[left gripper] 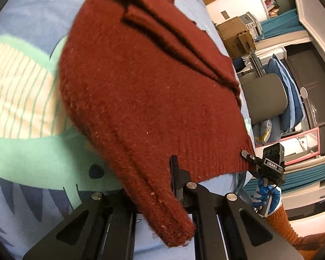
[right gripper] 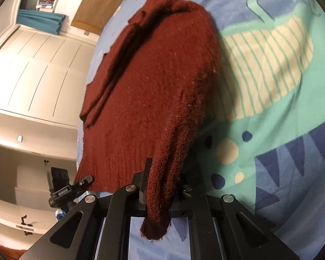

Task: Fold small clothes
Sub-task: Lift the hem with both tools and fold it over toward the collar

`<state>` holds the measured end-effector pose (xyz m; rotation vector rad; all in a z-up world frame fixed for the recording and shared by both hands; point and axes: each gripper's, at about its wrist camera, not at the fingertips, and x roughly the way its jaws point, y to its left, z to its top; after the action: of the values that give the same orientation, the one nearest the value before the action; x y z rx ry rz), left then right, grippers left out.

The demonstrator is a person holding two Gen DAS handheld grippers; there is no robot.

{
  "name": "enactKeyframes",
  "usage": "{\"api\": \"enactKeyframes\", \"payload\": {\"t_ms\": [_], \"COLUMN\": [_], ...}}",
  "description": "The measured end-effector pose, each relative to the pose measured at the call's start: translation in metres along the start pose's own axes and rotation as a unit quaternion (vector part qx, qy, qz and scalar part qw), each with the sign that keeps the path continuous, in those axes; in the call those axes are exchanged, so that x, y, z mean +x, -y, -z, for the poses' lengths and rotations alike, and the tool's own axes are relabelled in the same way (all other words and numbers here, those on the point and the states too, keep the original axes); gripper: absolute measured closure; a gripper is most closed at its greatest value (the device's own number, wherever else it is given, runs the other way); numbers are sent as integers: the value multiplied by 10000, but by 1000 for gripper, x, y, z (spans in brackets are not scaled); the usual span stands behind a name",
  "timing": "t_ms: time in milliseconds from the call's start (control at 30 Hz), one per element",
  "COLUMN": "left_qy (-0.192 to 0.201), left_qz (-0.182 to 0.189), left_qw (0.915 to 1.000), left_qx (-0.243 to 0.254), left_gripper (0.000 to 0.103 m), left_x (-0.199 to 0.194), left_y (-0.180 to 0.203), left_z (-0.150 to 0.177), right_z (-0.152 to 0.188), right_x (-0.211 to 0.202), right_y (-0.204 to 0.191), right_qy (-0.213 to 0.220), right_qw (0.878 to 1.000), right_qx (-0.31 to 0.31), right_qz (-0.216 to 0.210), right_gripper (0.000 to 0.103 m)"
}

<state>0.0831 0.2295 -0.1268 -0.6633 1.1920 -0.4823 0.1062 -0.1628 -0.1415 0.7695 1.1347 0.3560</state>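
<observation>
A dark red knitted sweater lies on a blue bed cover with a green and cream whale print. My left gripper is shut on one bottom corner of the sweater; a bunch of knit hangs out behind its fingers. My right gripper is shut on the other bottom corner of the same sweater, and the ribbed hem stretches between the two. The right gripper also shows at the hem's far end in the left wrist view, and the left gripper shows in the right wrist view. Folds run along the sweater's far part.
The bed cover spreads wide beside the sweater. Past the bed's edge stand a grey chair with blue cloth, cardboard boxes and bookshelves. White cupboard doors fill the other side of the room.
</observation>
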Motion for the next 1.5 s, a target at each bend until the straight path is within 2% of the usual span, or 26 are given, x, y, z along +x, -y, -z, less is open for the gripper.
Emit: {"api": "enactKeyframes", "payload": {"t_ms": [300, 533, 700, 867, 1033, 1233, 1500], "left_qy": [361, 747, 959, 1083, 1089, 955, 870], "left_qz": [-146, -336, -466, -613, -787, -1044, -1151], "left_qw": [9969, 9899, 9854, 9835, 9854, 9875, 9882], "left_qx": [691, 1153, 1327, 1315, 1045, 699, 521], "left_gripper": [97, 97, 97, 97, 97, 97, 97], "left_x": [-31, -55, -56, -48, -18, 23, 41], "left_y": [49, 80, 92, 83, 65, 37, 13], "left_z": [-25, -63, -94, -125, -163, -202, -216], "right_z": [-31, -81, -127, -164, -197, -220, -234], "right_x": [-31, -47, -45, -27, 6, 42, 65], "right_y": [-39, -79, -101, -105, -92, -70, -56], "right_qy": [543, 955, 1214, 1291, 1195, 977, 849], "right_qw": [9973, 9910, 9862, 9856, 9887, 9915, 9919], "right_qx": [-447, -917, -1107, -1094, -896, -689, -614], "right_qz": [-193, -188, -179, -76, 124, 513, 712], "right_gripper": [94, 94, 94, 94, 94, 93, 91]}}
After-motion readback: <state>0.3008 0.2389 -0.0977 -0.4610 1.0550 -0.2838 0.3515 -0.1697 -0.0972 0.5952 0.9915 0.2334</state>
